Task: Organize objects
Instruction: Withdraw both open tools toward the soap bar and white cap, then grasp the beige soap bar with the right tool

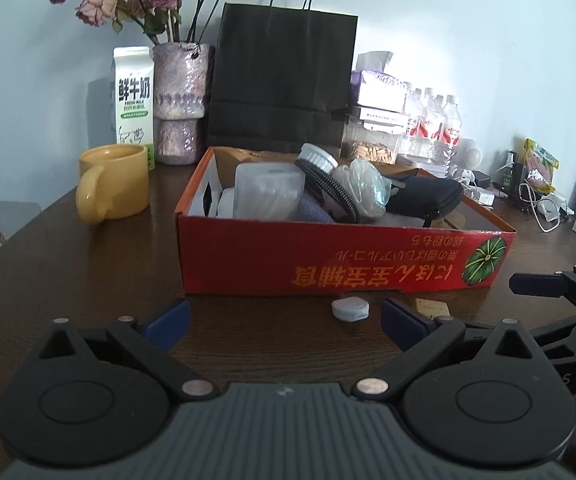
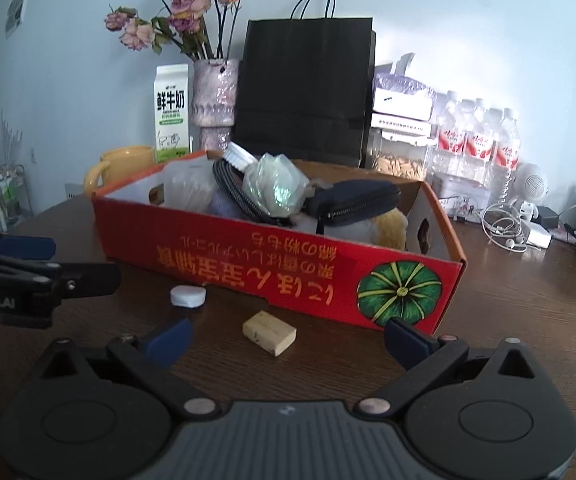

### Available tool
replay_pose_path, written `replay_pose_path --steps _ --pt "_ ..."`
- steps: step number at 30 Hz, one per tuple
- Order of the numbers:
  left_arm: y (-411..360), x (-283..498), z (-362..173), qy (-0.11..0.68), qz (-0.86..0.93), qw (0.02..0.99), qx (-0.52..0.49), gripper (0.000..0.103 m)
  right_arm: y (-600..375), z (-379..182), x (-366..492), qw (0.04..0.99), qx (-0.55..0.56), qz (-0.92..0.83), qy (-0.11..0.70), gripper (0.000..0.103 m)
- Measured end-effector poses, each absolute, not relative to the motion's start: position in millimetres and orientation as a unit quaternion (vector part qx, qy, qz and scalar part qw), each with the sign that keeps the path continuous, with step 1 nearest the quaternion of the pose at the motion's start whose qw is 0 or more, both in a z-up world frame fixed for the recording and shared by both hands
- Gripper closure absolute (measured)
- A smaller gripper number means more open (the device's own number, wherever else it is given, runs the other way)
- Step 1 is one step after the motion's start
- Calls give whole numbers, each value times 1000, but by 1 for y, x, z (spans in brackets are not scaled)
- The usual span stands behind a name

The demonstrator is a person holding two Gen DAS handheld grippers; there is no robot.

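Left wrist: my left gripper (image 1: 284, 320) is released, empty, low over the desk (image 1: 88, 280). White puck (image 1: 349, 309) touches the red box (image 1: 327, 256); risk: knocking it away.

Right wrist: right gripper (image 2: 286, 338) released, tan block (image 2: 269, 333) between fingers. Box already heaped: black zip pouch (image 2: 353, 200), crumpled wrap (image 2: 278, 186); additions may slide out.

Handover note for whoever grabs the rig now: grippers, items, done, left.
Left gripper: open, empty, low over the table.
Right gripper: open, empty.
Red box already holds a black pouch, a plastic-wrapped bundle and other items.
Still loose in front of it: white round piece and tan block, the block nearest the right gripper.
Left: box both, probably.
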State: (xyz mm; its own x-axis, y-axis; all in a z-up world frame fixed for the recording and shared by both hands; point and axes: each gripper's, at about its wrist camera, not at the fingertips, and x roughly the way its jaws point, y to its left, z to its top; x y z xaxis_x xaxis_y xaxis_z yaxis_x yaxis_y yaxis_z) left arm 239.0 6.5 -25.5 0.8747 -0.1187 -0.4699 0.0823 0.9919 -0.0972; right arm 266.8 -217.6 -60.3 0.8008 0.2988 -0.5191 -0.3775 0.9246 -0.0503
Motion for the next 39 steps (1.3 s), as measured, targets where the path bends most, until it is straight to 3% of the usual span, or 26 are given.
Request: replay_pose_path --steps 5,10,13,17,19,39 --pt "11 241 -27 253 -48 965 -49 0 -215 -69 282 935 -63 175 301 1" --pt "12 241 -29 257 -48 964 -52 0 -210 -73 296 930 -50 177 318 14" --pt "12 241 -29 257 -49 964 -54 0 -206 -74 298 929 -49 179 320 29" --pt "12 241 -29 258 -49 963 -54 0 -202 -74 298 930 -50 186 313 59" --pt "12 241 -29 258 -49 963 -54 0 -200 -73 299 930 -50 188 312 67" --pt "-2 252 -32 277 -40 959 -39 0 -217 -54 282 949 -20 204 238 69"
